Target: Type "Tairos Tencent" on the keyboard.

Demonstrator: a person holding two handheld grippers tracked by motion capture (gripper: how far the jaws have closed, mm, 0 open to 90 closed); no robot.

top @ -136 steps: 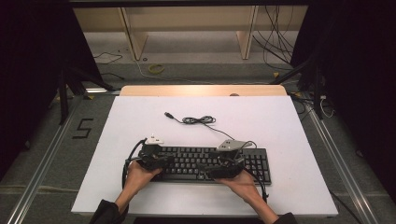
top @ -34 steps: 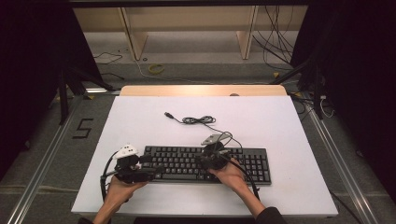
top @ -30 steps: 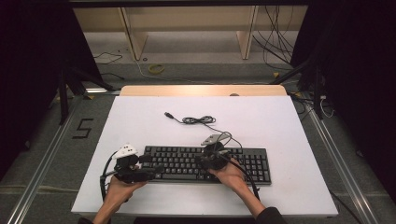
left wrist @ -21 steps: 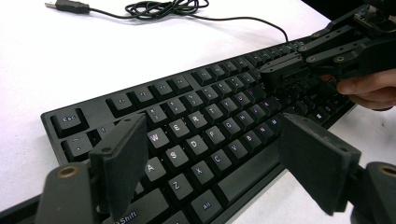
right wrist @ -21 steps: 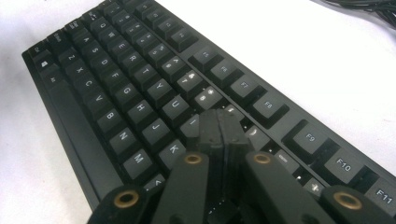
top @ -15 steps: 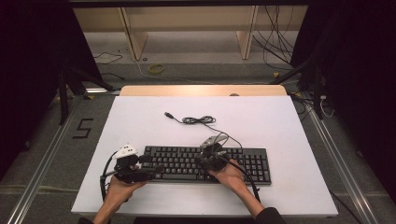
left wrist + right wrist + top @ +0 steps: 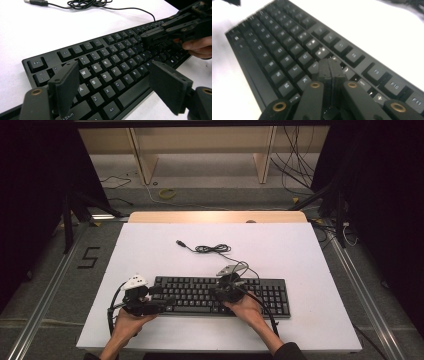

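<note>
A black keyboard (image 7: 260, 296) lies across the near half of the white table (image 7: 310, 255). Its cable (image 7: 215, 249) coils behind it and ends in a loose USB plug (image 7: 180, 243). My left gripper (image 7: 162, 300) sits low at the keyboard's left end, pointing right. In the left gripper view, the left gripper (image 7: 113, 75) stands open over the keyboard (image 7: 105, 67), above its letter keys, with nothing between the jaws. My right gripper (image 7: 220, 292) is over the keyboard's middle. The right gripper (image 7: 329, 67) is shut and empty, with its tip down on the keys (image 7: 287, 50). Farther off in the left gripper view, the right gripper (image 7: 150, 38) appears with a hand behind it.
A wooden strip (image 7: 215, 216) borders the table's far edge. Beyond it are shelf legs (image 7: 264, 157) and loose floor cables (image 7: 300, 165). Bare white table surrounds the keyboard on all sides. The cable (image 7: 82, 3) and plug (image 7: 37, 2) lie behind the keys in the left gripper view.
Since the earliest frame, my left gripper has moved left to the keyboard's left end and my right gripper has shifted left toward the middle. Nothing has moved over the last second.
</note>
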